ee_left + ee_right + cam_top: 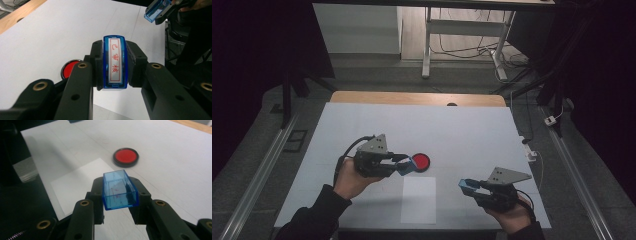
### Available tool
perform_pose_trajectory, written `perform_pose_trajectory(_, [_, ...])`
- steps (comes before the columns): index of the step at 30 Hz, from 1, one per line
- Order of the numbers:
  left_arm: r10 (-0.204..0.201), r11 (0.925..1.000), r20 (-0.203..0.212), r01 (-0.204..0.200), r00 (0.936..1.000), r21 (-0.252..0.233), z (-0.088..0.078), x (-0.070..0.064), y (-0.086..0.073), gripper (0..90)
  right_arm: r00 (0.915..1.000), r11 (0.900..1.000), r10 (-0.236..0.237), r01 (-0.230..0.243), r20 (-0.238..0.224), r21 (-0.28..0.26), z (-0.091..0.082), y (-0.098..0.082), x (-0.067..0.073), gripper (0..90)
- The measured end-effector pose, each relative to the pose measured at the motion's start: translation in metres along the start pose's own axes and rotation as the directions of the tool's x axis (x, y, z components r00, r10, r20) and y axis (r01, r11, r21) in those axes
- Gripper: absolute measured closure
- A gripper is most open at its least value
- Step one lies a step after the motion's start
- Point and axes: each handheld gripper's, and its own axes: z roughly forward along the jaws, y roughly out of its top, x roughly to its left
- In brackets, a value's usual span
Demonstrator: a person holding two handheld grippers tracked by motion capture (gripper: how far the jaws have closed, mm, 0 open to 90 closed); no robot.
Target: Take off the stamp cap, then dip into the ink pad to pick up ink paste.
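High view: left tool (403,165) sits mid-bench, clenched on a blue stamp (405,167), tip right beside the red ink pad (421,161), which lies on the white bench (362,125). Right tool (468,187) is nearer the person's edge, to the right, gripping the stamp's blue cap (468,185). A white paper sheet (419,200) lies flat btw. the two tools, just below the pad. Both hands come in from the bottom; dark sleeve on the left forearm.

Left gripper view: stamp (115,62) is pinched btw. the two black jaws, face toward the camera, red characters on a white strip inside a red border, blue housing around it. Ink pad (68,69) peeks out left of the jaws, partly hidden by them. Top right, the other tool holds the cap (155,10), well apart from the stamp.

Right gripper view: clear blue cap (119,190) is clamped btw. the jaws, open end toward the camera, faint red smears inside. Paper sheet (82,185) lies under and just ahead of it; ink pad (126,157) farther off on the bench, slightly blurred, w/ a black rim.
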Motion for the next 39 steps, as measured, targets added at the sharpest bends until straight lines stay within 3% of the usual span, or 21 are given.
perform_pose_trajectory(16, [-0.004,1.0000,-0.012,0.004,0.9999,-0.004,-0.001,0.000,0.001,70.4,0.9941,0.999,0.052,-0.053,0.095,0.013,-0.025,-0.022,-0.007,67.9])
perform_pose_trajectory(25, [-0.014,0.9999,-0.024,0.014,0.9996,-0.006,-0.001,0.001,0.000,70.4,0.9895,0.996,0.088,-0.091,0.115,0.015,-0.033,-0.033,-0.010,67.8])
perform_pose_trajectory(34, [-0.023,0.9997,-0.033,0.023,0.9992,-0.001,0.000,0.003,0.000,70.4,0.9856,0.991,0.115,-0.122,0.124,0.050,-0.037,-0.041,-0.013,67.8])
perform_pose_trajectory(39, [-0.025,0.9996,-0.048,0.025,0.9985,0.009,0.003,0.005,0.000,70.4,0.9853,0.991,0.126,-0.131,0.115,0.038,-0.038,-0.042,-0.013,67.8])
